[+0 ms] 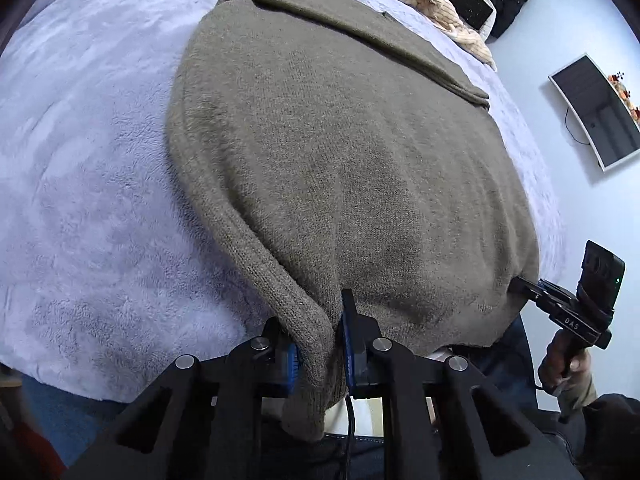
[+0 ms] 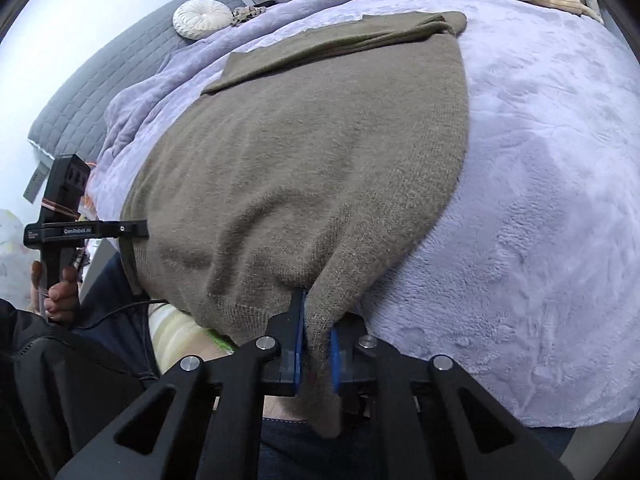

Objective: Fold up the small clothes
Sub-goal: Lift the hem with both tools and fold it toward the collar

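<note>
Left wrist view: left hand-held gripper (image 1: pixel 320 344) & right hand-held gripper (image 2: pixel 316 340) each pinch a near corner of the sweater (image 1: pixel 340 152) on the bed (image 1: pixel 80 200); thin bunched grip may slip w/ lift, skewing fold.

Each camera sits just behind its own claw, looking steeply down and forward across the bed (image 1: pixel 80 160) from very near. Both views share the olive sweater (image 1: pixel 340 160) and the lilac blanket (image 2: pixel 540 160), and each catches the other claw at its edge.
</note>
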